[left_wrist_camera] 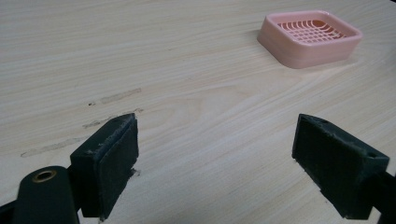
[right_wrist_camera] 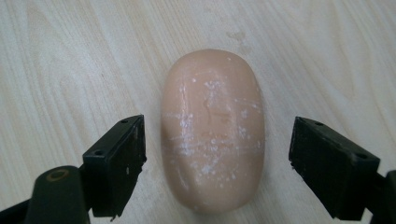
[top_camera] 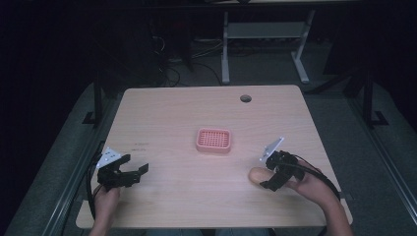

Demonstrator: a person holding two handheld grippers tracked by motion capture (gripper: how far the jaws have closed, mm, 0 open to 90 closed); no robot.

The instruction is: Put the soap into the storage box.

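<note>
Soap bar (right_wrist_camera: pixel 212 130), beige, oval, scuffed w/ white marks, flat on table (top_camera: pixel 172 113) at front-right, between jaws of right gripper (right_wrist_camera: pixel 217 170). Right gripper spread wide, jaws either side of soap, gap on both sides, not touching. In high view same gripper (top_camera: pixel 268 177) over soap's right end, soap (top_camera: pixel 258 174) poking out to its left, held by right hand (top_camera: pixel 312 184). Left gripper (left_wrist_camera: pixel 217 163) also spread wide, nothing between jaws, bare wood under it; in high view at front-left (top_camera: pixel 130 173), near table edge, held by left hand (top_camera: pixel 105 199). Pink soap dish (top_camera: pixel 214 140) w/ grid insert near table center, well apart from both grippers and from soap. In left gripper view dish (left_wrist_camera: pixel 310 37) far ahead, upper right.
</note>
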